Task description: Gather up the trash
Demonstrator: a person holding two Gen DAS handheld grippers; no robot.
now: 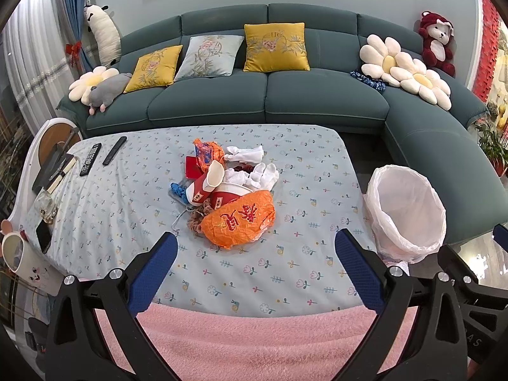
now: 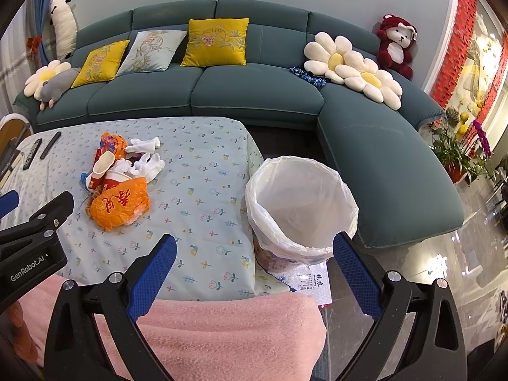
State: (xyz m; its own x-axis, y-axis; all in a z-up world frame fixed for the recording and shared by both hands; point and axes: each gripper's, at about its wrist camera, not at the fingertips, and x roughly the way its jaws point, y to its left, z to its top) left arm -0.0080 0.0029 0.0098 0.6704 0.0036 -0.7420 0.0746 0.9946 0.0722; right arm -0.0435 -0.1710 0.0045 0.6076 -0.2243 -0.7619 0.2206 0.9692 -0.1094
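A pile of trash lies mid-table: an orange plastic bag [image 1: 238, 220] [image 2: 120, 204] in front, red-and-white paper cups [image 1: 206, 184] [image 2: 103, 168], crumpled white tissues [image 1: 250, 165] [image 2: 144, 158] and an orange wrapper [image 1: 208, 152] behind. A bin with a white liner [image 1: 406, 209] [image 2: 301, 206] stands off the table's right edge. My left gripper [image 1: 255, 266] is open and empty, just short of the orange bag. My right gripper [image 2: 254, 266] is open and empty, in front of the bin.
The table has a floral blue cloth [image 1: 127, 197] and a pink towel [image 1: 254, 343] at its near edge. Two remotes [image 1: 101, 155], a phone [image 1: 43, 236] and a mug [image 1: 19, 260] lie at the left. A teal sofa [image 1: 270, 104] with cushions stands behind.
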